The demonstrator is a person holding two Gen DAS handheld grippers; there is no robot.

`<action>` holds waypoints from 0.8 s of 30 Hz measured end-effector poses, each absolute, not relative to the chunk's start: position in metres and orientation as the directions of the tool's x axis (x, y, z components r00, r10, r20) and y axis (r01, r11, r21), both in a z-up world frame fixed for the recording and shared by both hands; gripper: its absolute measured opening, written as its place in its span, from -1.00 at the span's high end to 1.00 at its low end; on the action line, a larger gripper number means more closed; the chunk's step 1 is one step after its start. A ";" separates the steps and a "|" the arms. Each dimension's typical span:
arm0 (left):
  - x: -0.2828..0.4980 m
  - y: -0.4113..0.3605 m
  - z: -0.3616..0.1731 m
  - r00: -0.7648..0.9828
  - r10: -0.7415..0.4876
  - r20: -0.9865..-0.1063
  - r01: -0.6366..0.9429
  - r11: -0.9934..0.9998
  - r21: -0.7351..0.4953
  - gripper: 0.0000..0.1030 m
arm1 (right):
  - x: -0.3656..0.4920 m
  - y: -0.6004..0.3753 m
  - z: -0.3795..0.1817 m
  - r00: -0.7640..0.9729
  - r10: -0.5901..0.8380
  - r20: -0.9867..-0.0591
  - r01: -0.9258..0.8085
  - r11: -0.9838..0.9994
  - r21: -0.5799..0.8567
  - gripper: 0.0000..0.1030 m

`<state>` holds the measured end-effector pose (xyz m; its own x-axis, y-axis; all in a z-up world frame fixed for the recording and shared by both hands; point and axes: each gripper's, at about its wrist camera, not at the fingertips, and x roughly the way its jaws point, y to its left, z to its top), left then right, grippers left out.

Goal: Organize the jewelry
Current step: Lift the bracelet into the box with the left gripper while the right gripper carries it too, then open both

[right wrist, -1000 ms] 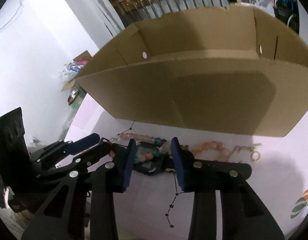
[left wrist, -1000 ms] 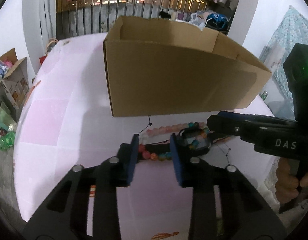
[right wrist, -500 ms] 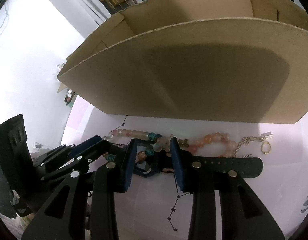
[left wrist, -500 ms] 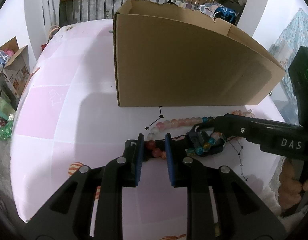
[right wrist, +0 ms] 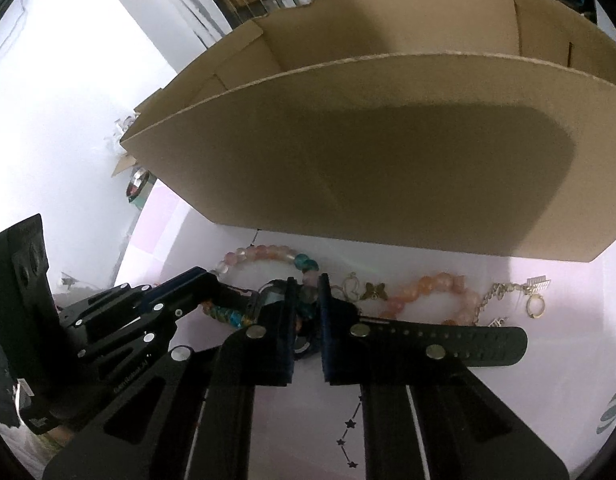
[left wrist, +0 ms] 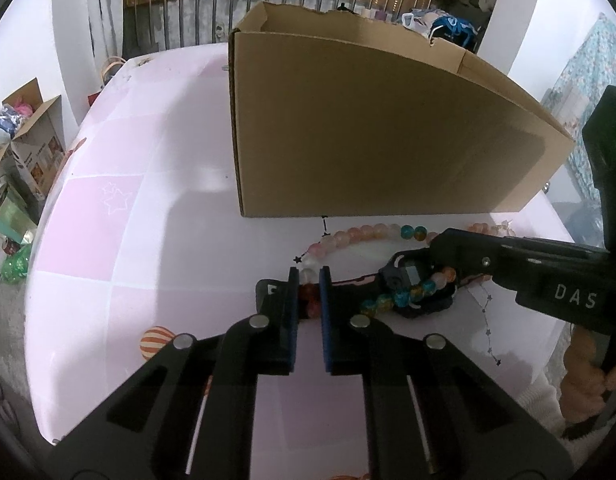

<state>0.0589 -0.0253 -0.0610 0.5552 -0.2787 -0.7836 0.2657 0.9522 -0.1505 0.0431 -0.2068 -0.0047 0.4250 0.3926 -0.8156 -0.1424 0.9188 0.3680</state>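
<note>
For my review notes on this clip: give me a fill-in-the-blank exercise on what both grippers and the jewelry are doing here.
1. The left gripper is shut on a bead ____.
2. The cardboard box stands ____ the jewelry, seen from the grippers.
3. The right gripper is shut on beads lying over a black ____.

Missing words: bracelet; behind; watch

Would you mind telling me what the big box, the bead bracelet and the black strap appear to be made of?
Box: corrugated cardboard, matte brown, with a raw, torn top edge.
Bead bracelet: probably glass or polished stone; the pink and teal beads look translucent and glossy.
Black strap: likely rubber or silicone, matte, with a row of punched holes like a watch band.
</note>
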 end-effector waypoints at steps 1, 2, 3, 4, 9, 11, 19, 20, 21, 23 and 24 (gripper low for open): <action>0.059 -0.025 -0.060 0.560 -0.278 -0.780 0.265 0.953 -0.149 0.84 | 0.043 -0.206 -0.005 0.432 0.391 -0.813 -0.146 0.920 0.365 0.81; 0.058 -0.025 -0.058 0.567 -0.278 -0.776 0.264 0.953 -0.149 0.84 | 0.042 -0.205 -0.004 0.438 0.389 -0.810 -0.150 0.920 0.361 0.81; 0.058 -0.024 -0.056 0.570 -0.279 -0.773 0.264 0.953 -0.150 0.84 | 0.042 -0.205 -0.003 0.444 0.387 -0.808 -0.154 0.921 0.357 0.81; 0.058 -0.024 -0.054 0.575 -0.280 -0.769 0.263 0.953 -0.150 0.84 | 0.041 -0.205 0.000 0.450 0.388 -0.805 -0.160 0.921 0.354 0.81; 0.052 -0.024 -0.038 0.613 -0.285 -0.737 0.265 0.953 -0.147 0.84 | 0.035 -0.205 0.014 0.488 0.385 -0.783 -0.198 0.923 0.330 0.81; 0.051 -0.022 -0.032 0.625 -0.289 -0.726 0.263 0.953 -0.153 0.84 | 0.032 -0.203 0.019 0.501 0.385 -0.775 -0.213 0.923 0.321 0.81; 0.029 -0.019 0.002 0.690 -0.282 -0.666 0.255 0.957 -0.142 0.84 | 0.012 -0.200 0.052 0.570 0.400 -0.718 -0.280 0.916 0.287 0.81; 0.026 -0.019 0.009 0.702 -0.283 -0.654 0.255 0.957 -0.140 0.84 | 0.009 -0.199 0.057 0.579 0.404 -0.709 -0.289 0.914 0.285 0.81; 0.023 -0.019 0.014 0.711 -0.282 -0.644 0.255 0.957 -0.138 0.84 | 0.005 -0.199 0.063 0.588 0.408 -0.698 -0.298 0.912 0.282 0.81; 0.015 -0.019 0.032 0.738 -0.282 -0.613 0.259 0.957 -0.128 0.84 | 0.003 -0.198 0.074 0.611 0.417 -0.673 -0.320 0.908 0.271 0.81; 0.012 -0.019 0.042 0.749 -0.289 -0.596 0.266 0.955 -0.130 0.84 | 0.002 -0.195 0.081 0.626 0.419 -0.657 -0.331 0.906 0.263 0.81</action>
<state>0.0118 -0.0191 0.0417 0.7487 -0.2892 -0.5964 0.2658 0.9553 -0.1296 0.0020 -0.1950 0.0809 0.6264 0.4190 -0.6573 -0.3307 0.9064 0.2627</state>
